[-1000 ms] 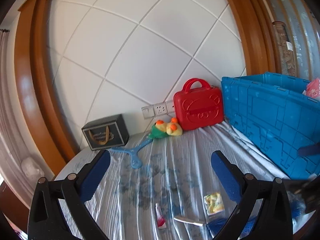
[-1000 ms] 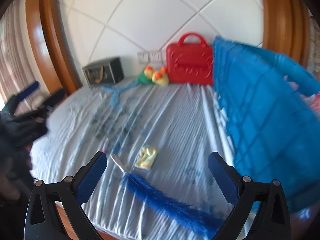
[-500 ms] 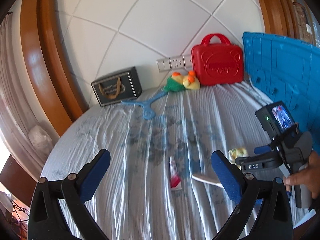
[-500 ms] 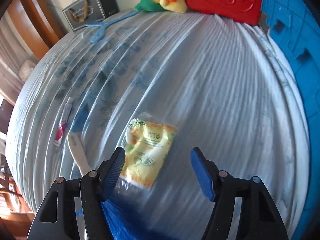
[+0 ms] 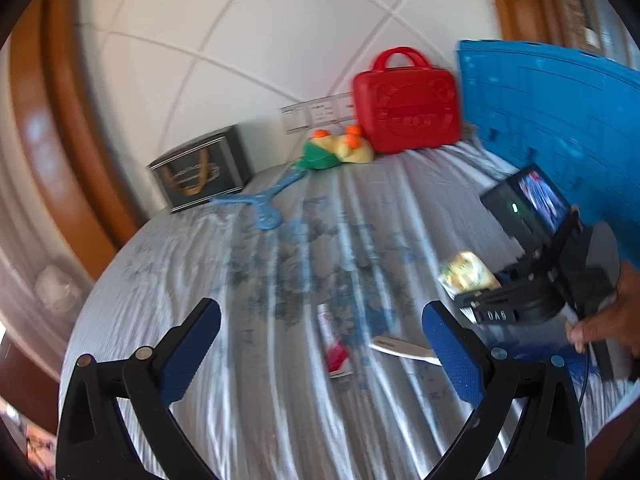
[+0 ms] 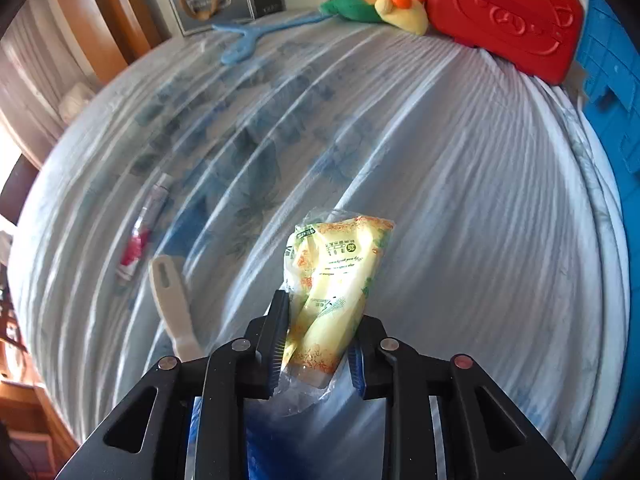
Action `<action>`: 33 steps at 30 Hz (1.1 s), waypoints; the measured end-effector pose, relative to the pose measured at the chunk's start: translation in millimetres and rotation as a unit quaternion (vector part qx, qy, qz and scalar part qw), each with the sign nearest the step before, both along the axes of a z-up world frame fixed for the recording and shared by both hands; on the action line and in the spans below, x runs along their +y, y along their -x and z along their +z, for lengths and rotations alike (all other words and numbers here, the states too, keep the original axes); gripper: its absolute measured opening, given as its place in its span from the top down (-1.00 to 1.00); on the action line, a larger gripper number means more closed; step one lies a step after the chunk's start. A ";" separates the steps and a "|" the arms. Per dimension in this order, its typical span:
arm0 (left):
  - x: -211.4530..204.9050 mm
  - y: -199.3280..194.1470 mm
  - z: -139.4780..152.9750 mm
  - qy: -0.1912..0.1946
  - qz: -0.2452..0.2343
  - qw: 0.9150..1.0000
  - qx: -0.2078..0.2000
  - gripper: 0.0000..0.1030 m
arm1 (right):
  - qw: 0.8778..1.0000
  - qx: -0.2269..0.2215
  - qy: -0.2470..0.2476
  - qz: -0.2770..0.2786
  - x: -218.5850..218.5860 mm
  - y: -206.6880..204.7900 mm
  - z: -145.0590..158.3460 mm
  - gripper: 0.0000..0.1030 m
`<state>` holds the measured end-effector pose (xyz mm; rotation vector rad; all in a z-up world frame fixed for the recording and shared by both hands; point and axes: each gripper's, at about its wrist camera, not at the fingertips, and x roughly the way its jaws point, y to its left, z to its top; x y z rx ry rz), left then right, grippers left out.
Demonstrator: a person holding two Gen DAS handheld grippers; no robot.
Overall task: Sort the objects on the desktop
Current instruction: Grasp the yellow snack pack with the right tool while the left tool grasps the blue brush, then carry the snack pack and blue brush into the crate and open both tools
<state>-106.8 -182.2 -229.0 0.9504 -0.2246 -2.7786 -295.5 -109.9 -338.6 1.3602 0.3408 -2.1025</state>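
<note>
Right wrist view: right gripper (image 6: 316, 344) clamps the yellow packet (image 6: 336, 280); left gripper (image 5: 320, 348) hangs open. Next, I judge, carry it to the blue crate (image 6: 612, 92).

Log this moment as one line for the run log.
task: sort desktop objects | right gripper: shut on yellow snack packet | left gripper: open, holds nothing | tube, brush handle: on table

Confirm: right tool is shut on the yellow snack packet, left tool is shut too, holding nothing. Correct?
Not quite. The left tool is open, not shut: the left wrist view shows its blue pads spread wide over the tablecloth with nothing between them. The rest stands: in the right wrist view the right tool is shut on the yellow snack packet.
</note>
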 end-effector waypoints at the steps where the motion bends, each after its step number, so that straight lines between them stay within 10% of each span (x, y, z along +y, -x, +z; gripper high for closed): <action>1: 6.4 0.6 -1.7 -0.003 -0.035 0.999 -0.002 -0.99 | 1.000 0.005 0.008 -0.001 7.4 -2.4 8.3 0.49; 6: 58.0 7.6 -17.4 0.036 -0.207 0.977 -0.021 -0.99 | 0.998 0.054 0.029 -0.014 54.2 -18.6 57.3 0.49; 13: 150.5 17.5 -60.4 0.117 -0.464 0.873 -0.097 -0.99 | 0.993 0.109 0.023 -0.024 108.8 -40.5 97.9 0.49; 21: 180.1 28.1 -87.6 0.102 -0.626 0.756 -0.162 -0.91 | 0.990 0.112 0.011 -0.085 136.6 -53.0 105.2 0.49; 26: 181.0 29.5 -99.4 0.113 -0.650 0.738 -0.141 -0.44 | 0.987 0.109 0.012 -0.117 141.4 -55.7 103.8 0.49; 30: 178.2 38.5 -112.6 0.081 -0.652 0.736 -0.164 0.46 | 0.985 0.113 0.011 -0.132 141.9 -59.9 107.5 0.49; 33: 179.8 38.4 -113.1 0.084 -0.640 0.747 -0.156 0.70 | 0.983 0.124 0.015 -0.135 139.7 -63.7 115.8 0.49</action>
